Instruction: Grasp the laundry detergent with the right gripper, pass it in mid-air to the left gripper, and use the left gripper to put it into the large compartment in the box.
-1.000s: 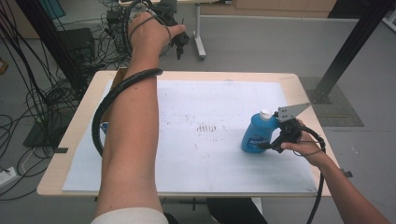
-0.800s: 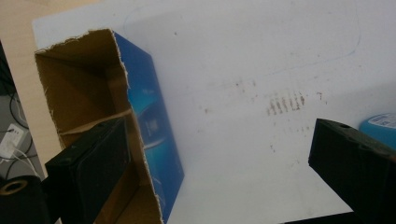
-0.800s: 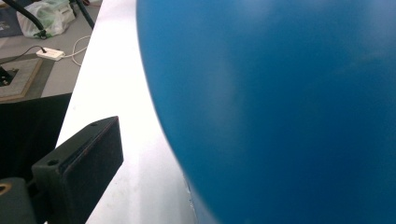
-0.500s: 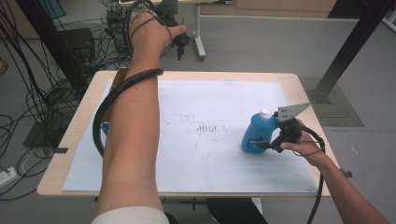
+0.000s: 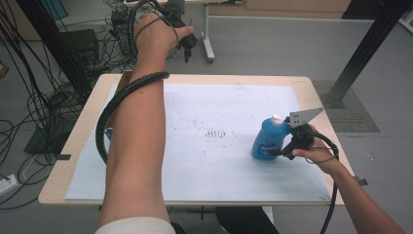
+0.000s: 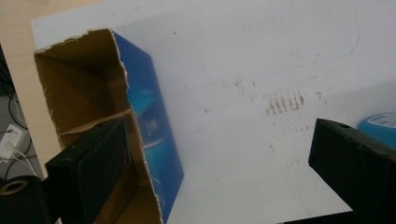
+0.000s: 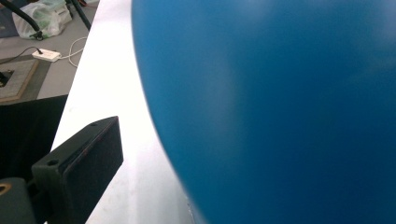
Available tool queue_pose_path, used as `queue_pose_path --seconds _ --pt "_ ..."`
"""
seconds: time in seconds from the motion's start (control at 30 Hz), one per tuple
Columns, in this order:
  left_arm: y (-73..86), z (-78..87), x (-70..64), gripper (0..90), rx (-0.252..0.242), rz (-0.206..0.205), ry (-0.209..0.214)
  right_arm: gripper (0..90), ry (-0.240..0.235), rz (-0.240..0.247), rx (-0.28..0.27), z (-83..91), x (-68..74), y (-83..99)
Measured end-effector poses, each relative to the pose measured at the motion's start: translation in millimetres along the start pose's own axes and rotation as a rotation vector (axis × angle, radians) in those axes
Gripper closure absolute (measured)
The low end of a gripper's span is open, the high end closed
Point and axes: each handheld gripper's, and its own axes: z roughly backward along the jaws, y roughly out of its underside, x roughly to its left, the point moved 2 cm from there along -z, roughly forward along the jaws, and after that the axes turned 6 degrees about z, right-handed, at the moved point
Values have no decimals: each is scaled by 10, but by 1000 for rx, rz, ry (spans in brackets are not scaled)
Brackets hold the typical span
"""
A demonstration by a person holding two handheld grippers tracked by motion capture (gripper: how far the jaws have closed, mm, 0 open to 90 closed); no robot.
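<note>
A blue bottle (image 5: 268, 140) with a white cap stands upright at the right of the white sheet (image 5: 219, 102). My right gripper (image 5: 281, 150) is low at its base. In the right gripper view the bottle (image 7: 280, 102) looms close, and a strip of sheet shows between it and the one visible jaw, so the right gripper (image 7: 224, 186) is open. My left gripper (image 5: 186, 46) is held high above the table's far edge. It (image 6: 219, 168) looks down with jaws wide apart over an open cardboard box (image 6: 140, 126) with blue sides. The left forearm hides most of that box (image 5: 108, 132).
The wooden table (image 5: 58, 195) carries the white sheet, which has faint brown marks (image 5: 219, 132) at its middle. Cables (image 5: 29, 112) lie on the floor at the left. A black post (image 5: 360, 53) rises at the right, and a metal stand (image 5: 209, 44) stands behind the table.
</note>
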Motion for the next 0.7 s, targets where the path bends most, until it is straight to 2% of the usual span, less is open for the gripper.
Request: queue_pose_path --seconds 0.37,0.7 --pt "1 -26 -4 58 7 -2 -1 36 3 6 -2 1 -9 5" --pt "1 -36 6 58 12 -2 -9 123 16 20 -7 -4 -26 31"
